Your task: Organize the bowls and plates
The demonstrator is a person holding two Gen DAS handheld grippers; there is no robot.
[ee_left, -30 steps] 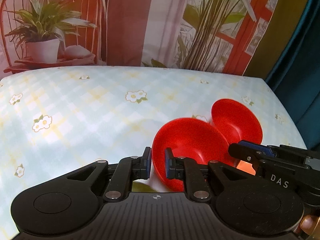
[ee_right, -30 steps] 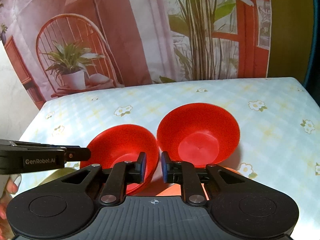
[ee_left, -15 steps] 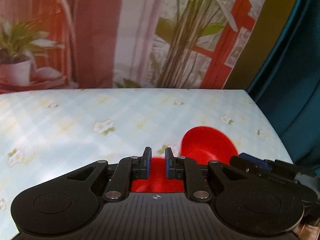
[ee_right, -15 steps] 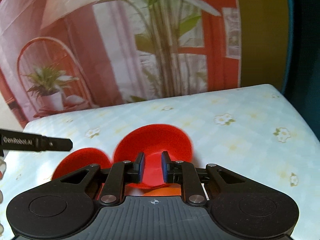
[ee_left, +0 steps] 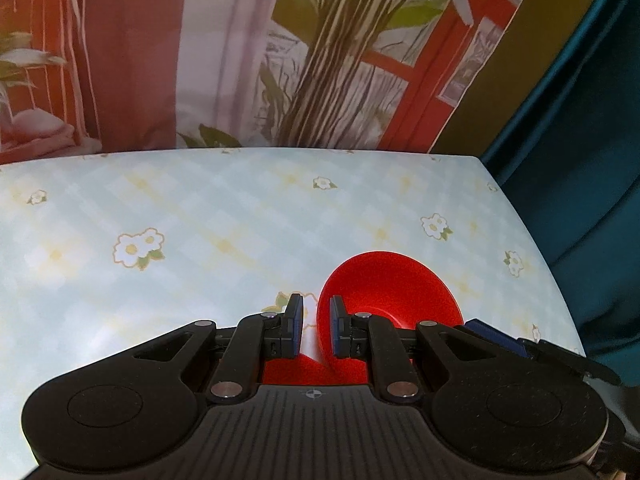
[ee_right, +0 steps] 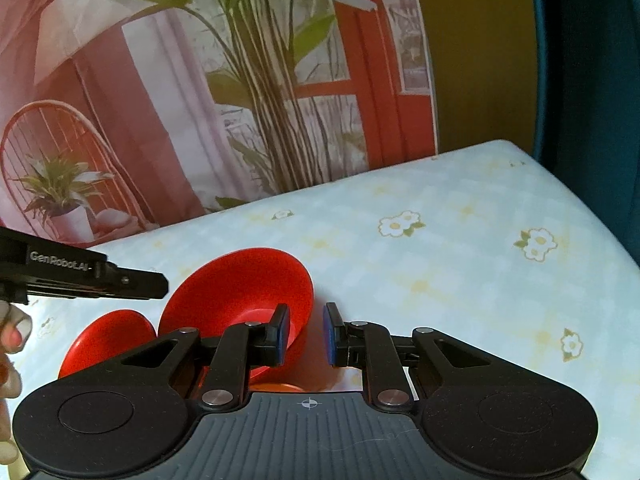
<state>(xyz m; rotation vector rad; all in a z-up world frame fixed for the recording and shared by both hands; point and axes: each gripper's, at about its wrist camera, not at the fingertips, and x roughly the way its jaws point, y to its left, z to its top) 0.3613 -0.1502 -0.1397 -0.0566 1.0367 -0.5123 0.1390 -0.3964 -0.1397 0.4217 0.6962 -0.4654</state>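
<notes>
Starting nearest the lenses, the left gripper [ee_left: 317,328] is seen with its blue-padded jaws drawn almost together, only a slim gap being left between them. A patch of red is shown just below that gap, at the finger bases, but whether a rim is pinched there cannot be told. The right gripper [ee_right: 306,334] is likewise held with its jaws narrowly apart. The right-hand edge of a red bowl [ee_right: 240,288] is seen running down into the gap, close against the left pad, and whether it is gripped cannot be told either. This bowl is tilted, with its hollow turned towards the right wrist camera, and a sliver of something orange [ee_right: 276,387] is glimpsed beneath it at the gripper's front edge. A second red bowl [ee_right: 108,344] is found to its left, lower in the right wrist view, partly hidden by the right gripper's body and lying under the black arm of the left gripper. A person's hand [ee_right: 10,336] is caught at the left edge of that view. Both bowls are placed over the near part of a table [ee_right: 460,264] covered in pale checked cloth with daisies. Beyond the table a printed backdrop [ee_right: 260,80] of plants and red window frames is hung, and a teal curtain [ee_left: 580,160] is seen at the right.
</notes>
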